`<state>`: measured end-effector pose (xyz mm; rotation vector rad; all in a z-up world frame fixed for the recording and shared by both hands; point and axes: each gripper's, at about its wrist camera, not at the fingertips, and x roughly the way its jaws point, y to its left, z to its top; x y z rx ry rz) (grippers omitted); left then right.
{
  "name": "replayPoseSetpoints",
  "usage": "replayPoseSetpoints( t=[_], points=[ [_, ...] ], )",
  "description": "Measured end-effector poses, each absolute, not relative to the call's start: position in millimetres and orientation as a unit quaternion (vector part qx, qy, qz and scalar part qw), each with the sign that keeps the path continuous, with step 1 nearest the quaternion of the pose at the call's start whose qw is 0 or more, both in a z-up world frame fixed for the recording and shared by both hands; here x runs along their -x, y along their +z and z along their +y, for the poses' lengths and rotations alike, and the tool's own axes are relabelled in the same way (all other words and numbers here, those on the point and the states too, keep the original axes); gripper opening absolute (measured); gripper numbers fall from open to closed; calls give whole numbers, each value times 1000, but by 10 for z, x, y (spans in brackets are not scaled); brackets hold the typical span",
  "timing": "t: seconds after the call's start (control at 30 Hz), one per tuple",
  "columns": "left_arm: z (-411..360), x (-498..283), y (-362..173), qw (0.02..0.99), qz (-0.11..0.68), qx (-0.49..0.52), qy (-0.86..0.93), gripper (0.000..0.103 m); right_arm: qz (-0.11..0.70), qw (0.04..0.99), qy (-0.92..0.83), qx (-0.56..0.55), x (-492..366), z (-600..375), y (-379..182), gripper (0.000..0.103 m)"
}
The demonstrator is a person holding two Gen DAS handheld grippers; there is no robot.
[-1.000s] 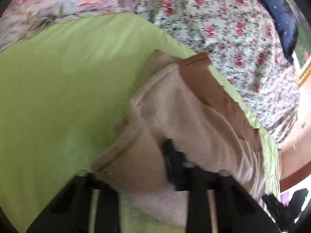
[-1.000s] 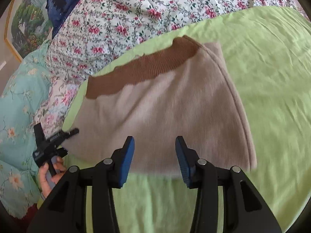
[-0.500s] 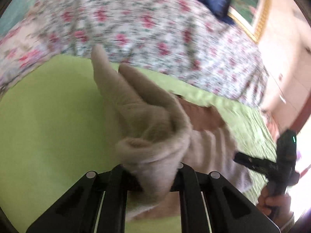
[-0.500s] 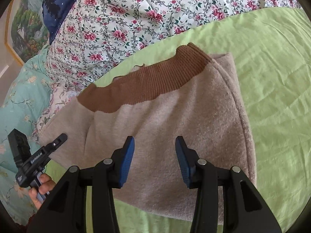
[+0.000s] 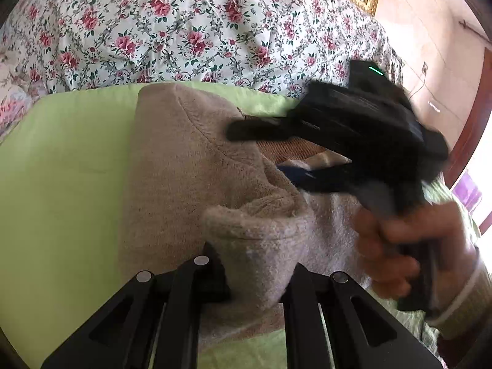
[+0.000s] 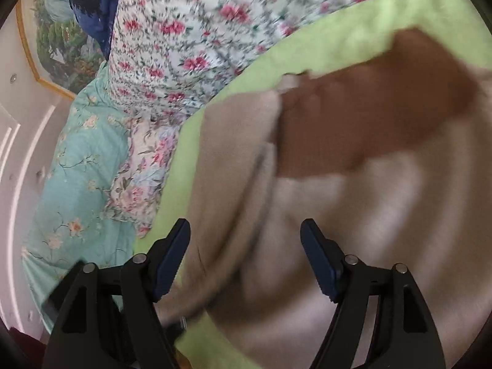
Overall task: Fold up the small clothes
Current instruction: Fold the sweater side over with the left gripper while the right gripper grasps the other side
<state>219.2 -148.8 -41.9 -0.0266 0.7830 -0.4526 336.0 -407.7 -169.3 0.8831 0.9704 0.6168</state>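
A small beige fleece garment (image 5: 184, 169) with a brown ribbed waistband (image 6: 384, 117) lies on a lime green sheet (image 5: 61, 169). My left gripper (image 5: 249, 264) is shut on a bunched fold of the beige garment and carries it over the rest of the cloth. My right gripper (image 6: 246, 246) is open and empty, hovering low over the garment (image 6: 353, 215). It also shows in the left wrist view (image 5: 353, 129), blurred, with the hand that holds it, just above the waistband.
A floral quilt (image 5: 184, 30) lies behind the green sheet. A teal floral cover (image 6: 77, 169) and a dark blue pillow (image 6: 92, 6) are at the left in the right wrist view. A framed picture (image 6: 52, 40) hangs on the wall.
My left gripper has carried the held fold across the garment toward the right gripper. My right gripper has opened wider and moved in low over the cloth.
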Motion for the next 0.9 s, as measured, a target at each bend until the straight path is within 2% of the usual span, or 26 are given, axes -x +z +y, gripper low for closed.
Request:
replayPoseSetpoints(
  t=[0.03,0.07,0.1,0.17,0.3,0.43,0.57,0.7,0.9],
  points=[
    [-1500,-2190,-414,900,378,7,-218,10,446,748,286,-401,-3465,-4006,-1702,72],
    [-1511,-2183,-409,900,378,0,-217,10,444,752,283,-397,-3588,-3933,-1691,63],
    [-1505,-2154,-387,902,375,-8,-215,10,445,750,287,-396,-3672,-3891,-1679,40],
    [-1506,-2130,-318,904,370,-14,-215,10,442,748,291,-399,-3773,-3871,-1608,18],
    [-1666,-2067,-28,899,356,4,-255,10,403,775,307,-377,-3647,-4025,-1223,17],
    [-2117,-2017,42,885,356,7,-301,10,378,812,275,-350,-3335,-4592,-963,16],
    [-2640,-2034,-219,863,383,-10,-329,10,404,825,217,-331,-3151,-5079,-1153,16],
    [-2918,-2052,-546,842,418,-25,-339,10,447,816,176,-320,-3030,-5335,-1603,16],
    [-3056,-2090,-645,840,423,-28,-338,11,436,827,153,-321,-2948,-5477,-1759,16]
  ],
)
